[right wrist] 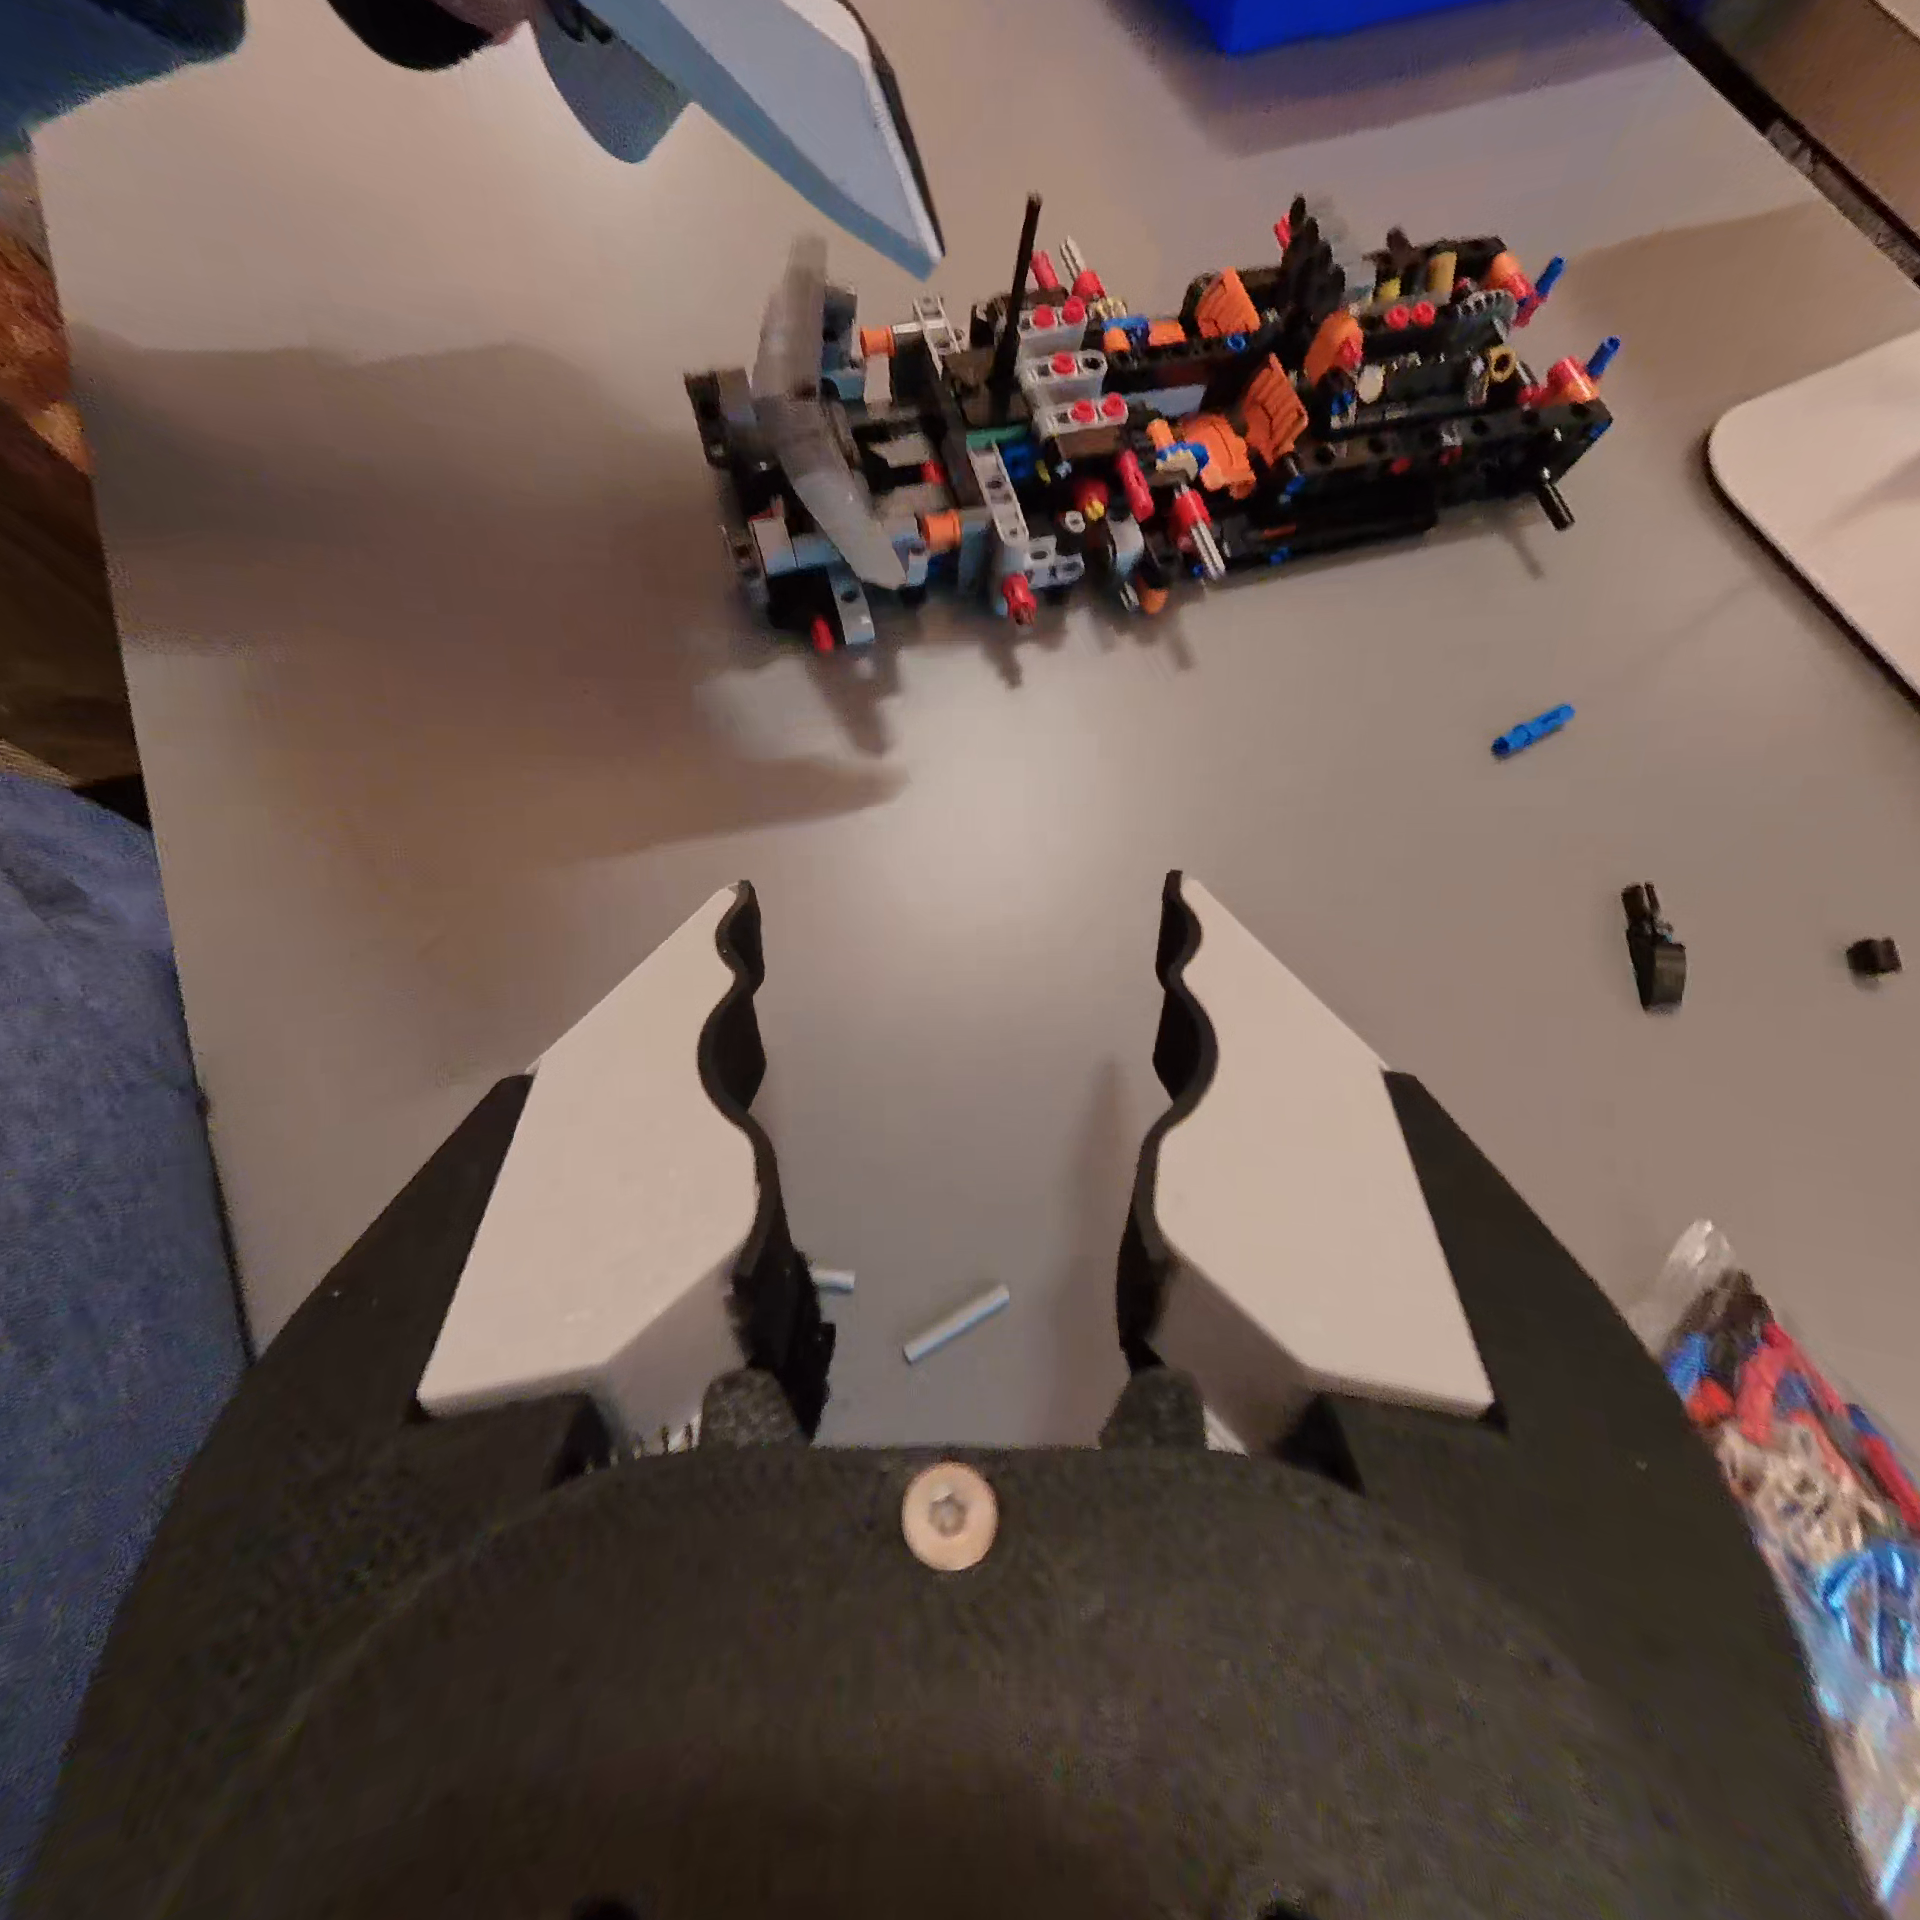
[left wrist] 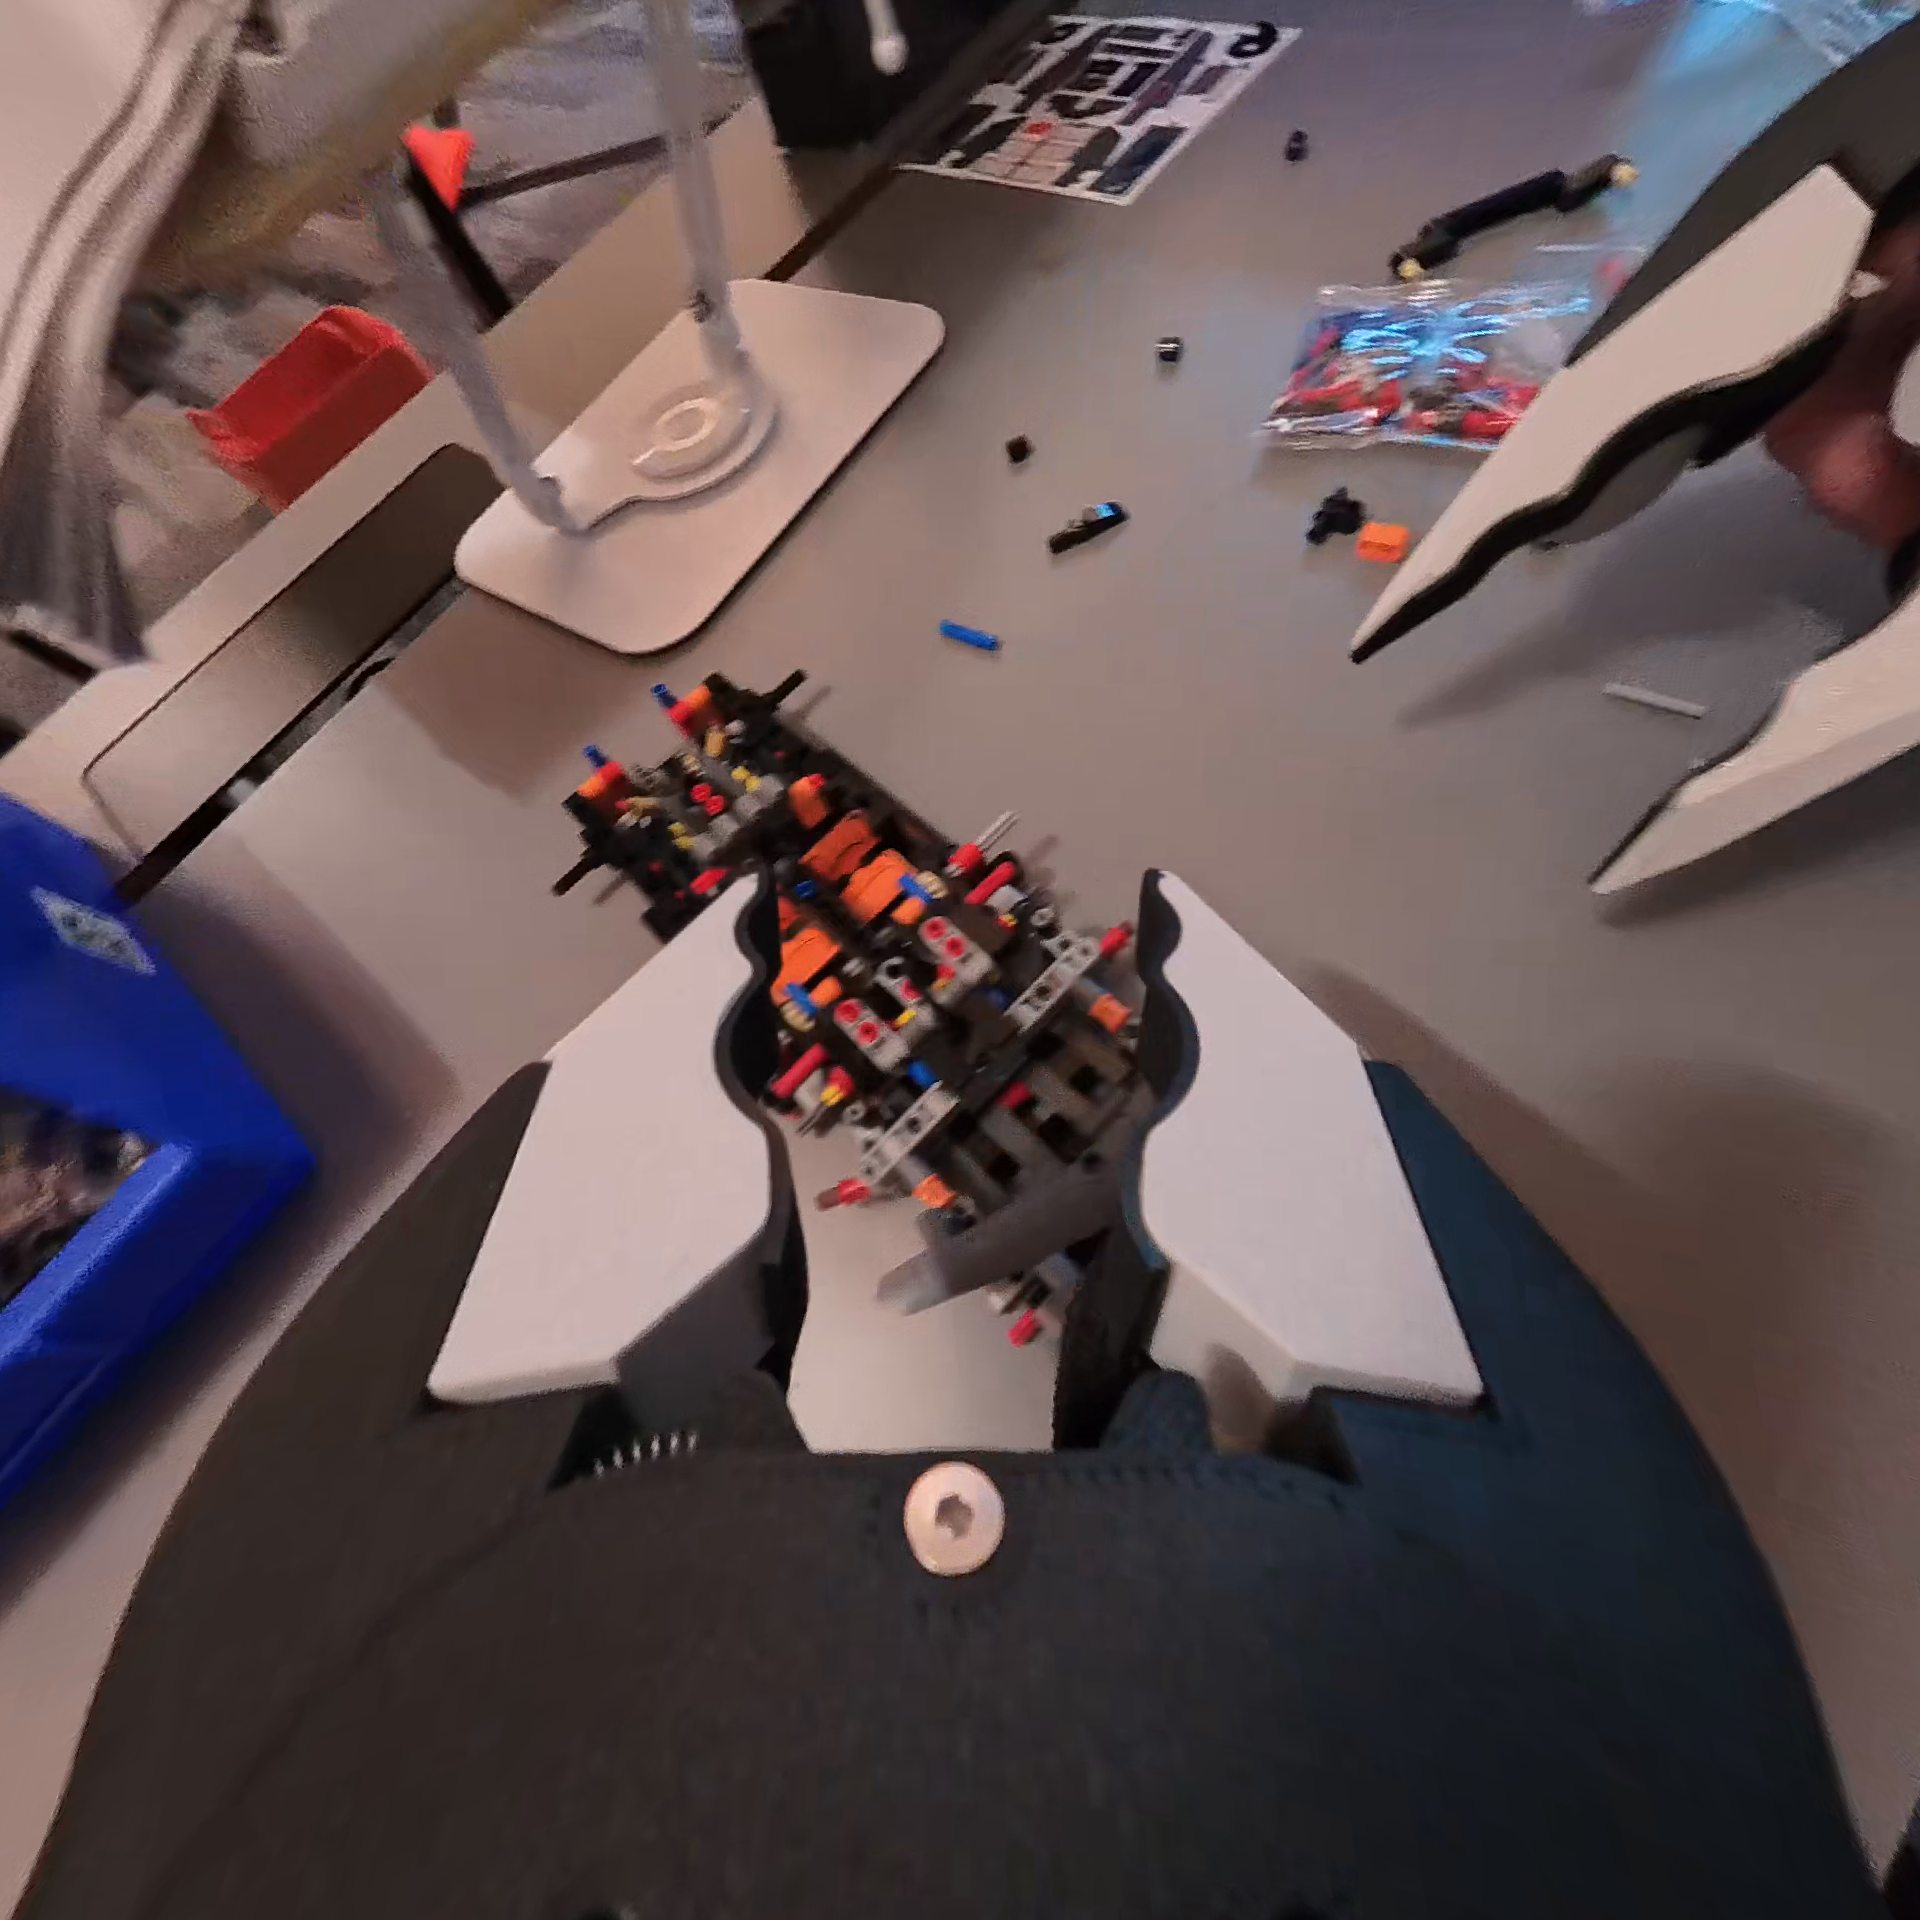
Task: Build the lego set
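Grey tabletop point(right wrist: 1039, 831), matte, carries everything in both views. The long black, grey and orange lego chassis point(right wrist: 1143, 436), studded with red and blue pins, lies flat in the upper centre of the right wrist view; in the left wrist view it point(left wrist: 831, 935) runs from mid-frame down between your fingers.

Your left gripper point(left wrist: 951, 914) has its white fingers spread on either side of the near end of the chassis; whether the pads touch it cannot be told, as the frame is blurred. Your right gripper point(right wrist: 961, 904) hangs above bare table at lower centre, fingers spread wide and holding nothing. In the left wrist view it point(left wrist: 1475, 769) shows at the right edge, well apart from the chassis.

Loose parts: a short blue pin point(right wrist: 1532, 729) to the right of the chassis, a pale grey rod point(right wrist: 956, 1322) between the right fingers near their base, and small black connectors point(right wrist: 1652, 945) at the right. A clear plastic bag of red, blue and black parts point(left wrist: 1413, 374) sits at upper right. A blue bin point(left wrist: 104, 1143) stands at the left edge, and a white stand base point(left wrist: 707, 468) at upper centre.
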A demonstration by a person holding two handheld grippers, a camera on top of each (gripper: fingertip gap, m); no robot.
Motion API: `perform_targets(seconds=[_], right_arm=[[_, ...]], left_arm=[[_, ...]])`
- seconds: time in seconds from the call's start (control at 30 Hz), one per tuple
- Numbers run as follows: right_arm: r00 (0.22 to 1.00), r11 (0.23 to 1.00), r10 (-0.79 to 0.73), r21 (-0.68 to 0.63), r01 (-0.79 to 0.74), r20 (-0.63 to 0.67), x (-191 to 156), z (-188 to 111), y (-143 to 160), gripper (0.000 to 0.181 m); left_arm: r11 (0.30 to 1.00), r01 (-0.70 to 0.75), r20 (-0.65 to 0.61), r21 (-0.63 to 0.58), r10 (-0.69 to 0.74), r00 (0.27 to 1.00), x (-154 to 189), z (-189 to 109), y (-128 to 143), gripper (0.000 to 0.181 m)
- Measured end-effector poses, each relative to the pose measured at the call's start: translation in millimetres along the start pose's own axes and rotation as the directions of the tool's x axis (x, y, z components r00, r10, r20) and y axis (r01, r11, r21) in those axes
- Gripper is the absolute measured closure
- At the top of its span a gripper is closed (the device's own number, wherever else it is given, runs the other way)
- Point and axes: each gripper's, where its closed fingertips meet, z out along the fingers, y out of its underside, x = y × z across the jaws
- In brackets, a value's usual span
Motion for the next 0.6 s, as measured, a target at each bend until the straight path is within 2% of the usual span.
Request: perform_targets(seconds=[0.23,0.4,0.6], right_arm=[[0.998,0.999,0.015,-0.033,-0.017,-0.067,18.8,-29.6,29.3,0.121],[0.989,0.995,0.085,-0.041,-0.091,-0.117,38.6,-61.7,56.8,0.136],[0.989,0.992,0.115,-0.046,-0.120,-0.089,39.6,-79.6,71.5,0.153]], left_arm=[[0.993,-0.106,-0.099,-0.050,0.100,0.990,51.3,16.5,-2.6,0.128],[0.989,-0.124,-0.161,-0.080,0.110,0.981,69.5,8.8,6.9,0.145],[0.984,-0.143,-0.231,-0.110,0.114,0.966,91.5,-1.2,21.1,0.153]])
